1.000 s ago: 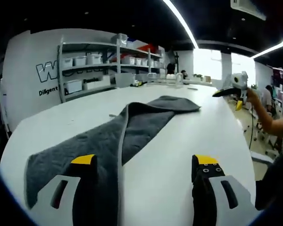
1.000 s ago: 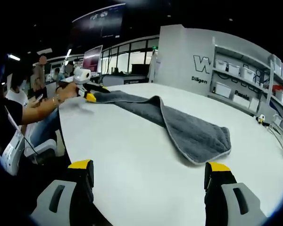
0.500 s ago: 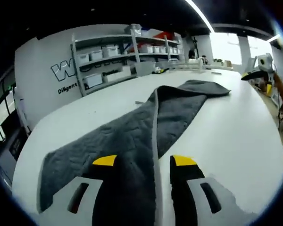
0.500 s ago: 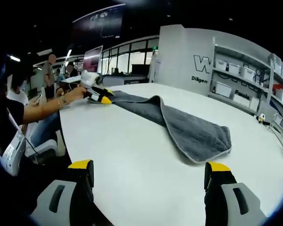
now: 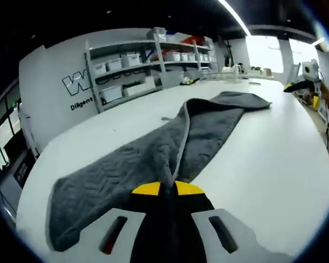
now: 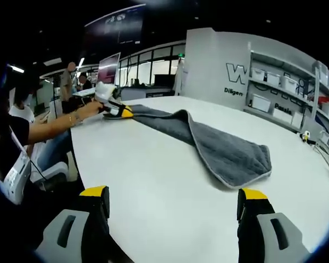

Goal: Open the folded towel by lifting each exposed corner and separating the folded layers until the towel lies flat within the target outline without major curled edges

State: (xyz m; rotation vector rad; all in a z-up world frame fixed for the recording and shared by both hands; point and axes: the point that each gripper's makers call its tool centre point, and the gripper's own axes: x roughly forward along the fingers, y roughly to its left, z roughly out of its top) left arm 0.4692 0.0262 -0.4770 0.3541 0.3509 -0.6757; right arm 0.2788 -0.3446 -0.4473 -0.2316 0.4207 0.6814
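Note:
A grey towel [image 5: 126,164] with a pale trim lies folded lengthwise in a long strip across the white table [image 5: 263,159]. My left gripper [image 5: 167,189] is shut on the trimmed edge at the towel's near end. The right gripper [image 5: 301,85] appears small at the far right, beyond the towel's other end. In the right gripper view the towel [image 6: 225,150] runs from centre right back to the left, where a hand holds the left gripper [image 6: 120,112] on its far end. My right gripper [image 6: 172,200] stands open over bare table [image 6: 153,175], short of the towel, with nothing between its fingers.
Shelves with white bins [image 5: 137,66] stand along the wall behind the table, seen also as shelves [image 6: 279,93] at the right. The person's arm [image 6: 49,129] reaches in over the table's left edge. Other people [image 6: 71,76] stand at desks further back.
My left gripper's jaws came together from wide apart and now pinch the towel's trimmed edge. The right gripper has stayed open and has hardly moved.

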